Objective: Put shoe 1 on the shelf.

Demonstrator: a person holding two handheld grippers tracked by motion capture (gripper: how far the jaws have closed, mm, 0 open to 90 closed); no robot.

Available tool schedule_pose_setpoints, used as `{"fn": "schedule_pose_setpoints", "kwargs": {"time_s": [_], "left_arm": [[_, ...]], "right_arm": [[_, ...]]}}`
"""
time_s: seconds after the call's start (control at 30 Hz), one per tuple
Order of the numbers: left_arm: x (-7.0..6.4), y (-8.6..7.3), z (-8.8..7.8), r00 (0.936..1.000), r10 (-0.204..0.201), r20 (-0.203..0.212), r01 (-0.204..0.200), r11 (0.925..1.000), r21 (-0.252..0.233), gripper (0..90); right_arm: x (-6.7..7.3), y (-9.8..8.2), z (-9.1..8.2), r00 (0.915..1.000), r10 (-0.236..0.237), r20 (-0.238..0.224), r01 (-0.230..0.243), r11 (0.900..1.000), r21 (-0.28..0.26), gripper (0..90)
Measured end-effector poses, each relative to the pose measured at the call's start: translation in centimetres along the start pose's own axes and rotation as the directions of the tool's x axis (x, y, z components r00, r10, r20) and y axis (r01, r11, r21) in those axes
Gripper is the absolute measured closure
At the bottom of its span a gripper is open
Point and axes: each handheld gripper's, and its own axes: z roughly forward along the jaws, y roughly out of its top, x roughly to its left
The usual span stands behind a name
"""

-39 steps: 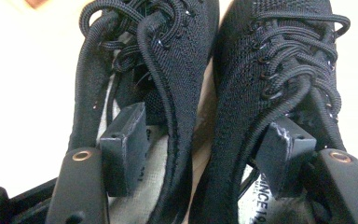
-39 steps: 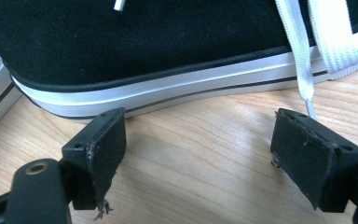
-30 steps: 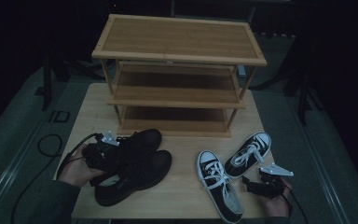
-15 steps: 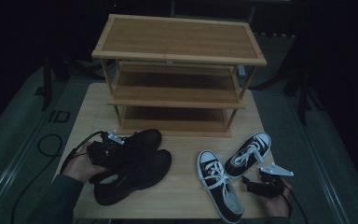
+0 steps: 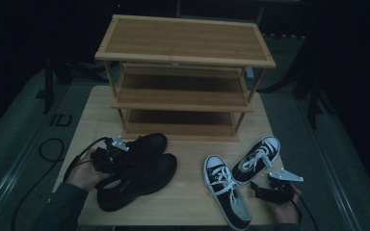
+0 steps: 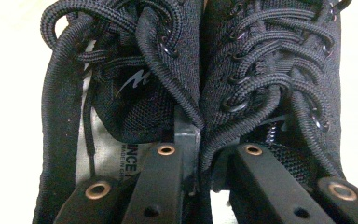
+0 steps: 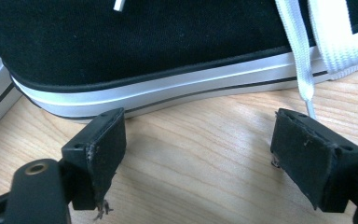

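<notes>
Left gripper view has my left gripper [image 6: 200, 154] pinching the two black shoes [image 5: 139, 168] together: its jaws have just been closing and now clamp the touching inner collars, one jaw down inside each shoe, laces running away ahead of the tips. My right gripper [image 7: 214, 154] stands wide with bare table [image 7: 191, 154] between its pads; the black-and-white sneaker [image 7: 144, 51] lies just beyond the tips, probably not touching, though the near pad hides that spot.
</notes>
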Motion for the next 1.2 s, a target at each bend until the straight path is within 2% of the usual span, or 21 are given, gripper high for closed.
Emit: {"fn": "schedule_pose_setpoints", "kwargs": {"time_s": [0.4,0.73,1.03,1.2], "left_arm": [[-0.5,-0.3,-0.1,0.9999,-0.003,-0.01,0.003,0.9996,-0.03,86.1],[-1.4,0.4,-1.0,0.9999,-0.002,-0.015,0.001,0.9975,-0.071,86.2],[-1.5,1.6,-1.7,0.998,-0.033,-0.054,0.029,0.9958,-0.087,86.2],[-1.5,2.0,-1.5,0.9968,-0.055,-0.057,0.05,0.9942,-0.095,86.1]], "right_arm": [[0.0,0.0,0.0,1.0,0.0,0.0,0.0,1.0,0.001,17.8],[0.0,0.0,0.0,1.0,0.0,0.0,0.0,1.0,0.0,17.8],[0.0,0.0,0.0,1.0,0.0,0.0,0.0,1.0,0.0,17.8],[0.0,0.0,0.0,1.0,0.0,0.0,0.0,1.0,0.0,17.8]]}}
